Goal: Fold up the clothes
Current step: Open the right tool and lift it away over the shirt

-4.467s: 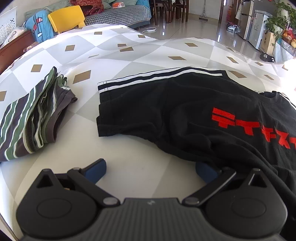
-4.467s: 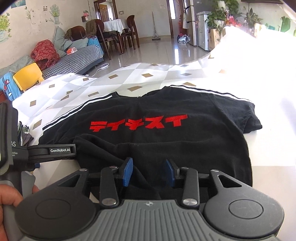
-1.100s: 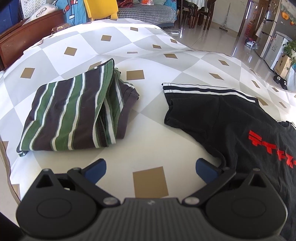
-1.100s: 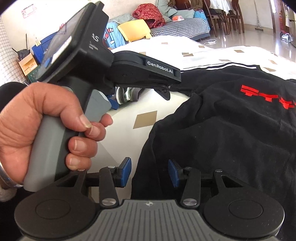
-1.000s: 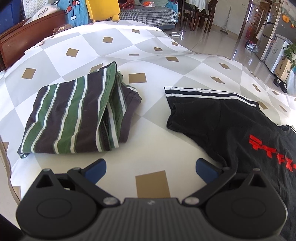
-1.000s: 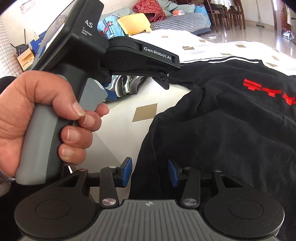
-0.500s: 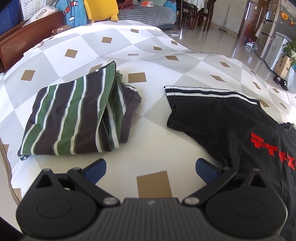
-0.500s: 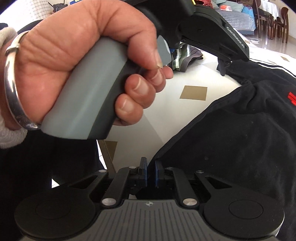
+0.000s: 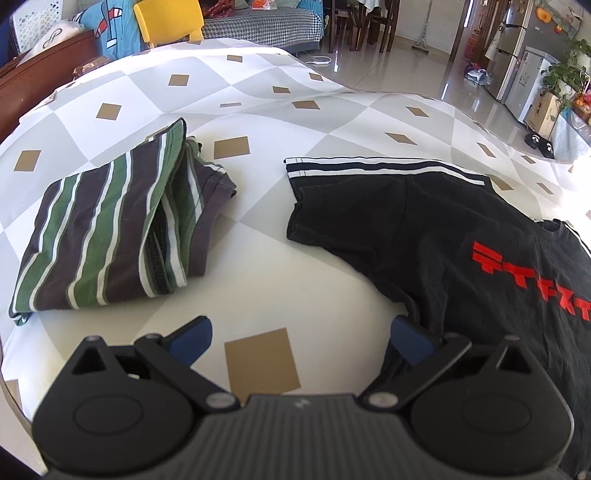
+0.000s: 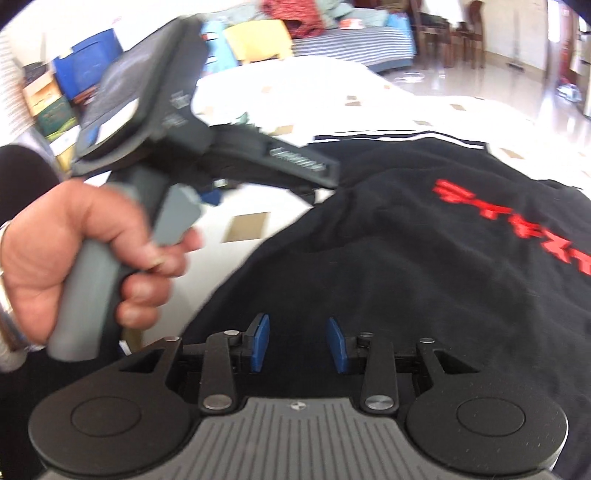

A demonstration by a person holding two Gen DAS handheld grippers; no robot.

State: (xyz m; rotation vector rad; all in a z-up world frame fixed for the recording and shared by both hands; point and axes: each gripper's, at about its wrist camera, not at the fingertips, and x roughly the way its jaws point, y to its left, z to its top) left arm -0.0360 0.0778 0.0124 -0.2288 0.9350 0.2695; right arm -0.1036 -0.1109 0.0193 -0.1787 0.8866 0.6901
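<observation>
A black T-shirt [image 9: 436, 236] with red lettering and white-striped sleeves lies spread on the right of the table. My left gripper [image 9: 301, 339] is open wide over the bare cloth beside the shirt's near edge, and its right fingertip [image 9: 410, 341] sits against the hem. In the blurred right wrist view, my right gripper [image 10: 298, 345] is open just above the black T-shirt [image 10: 406, 277], its blue pads apart with only the shirt's cloth showing below the gap. A folded green-and-brown striped garment [image 9: 110, 229] lies at the left.
A checked white-and-grey tablecloth [image 9: 258, 266] covers the table; its edge drops off at the near left. A person's hand [image 10: 74, 240] holds the left gripper's handle [image 10: 110, 266] close to my right gripper. A yellow chair [image 9: 166, 18] and a sofa stand behind.
Half a second ago my right gripper was shut at the shirt's near edge; it is open now and the view has swung up and right. The left view has hardly changed.
</observation>
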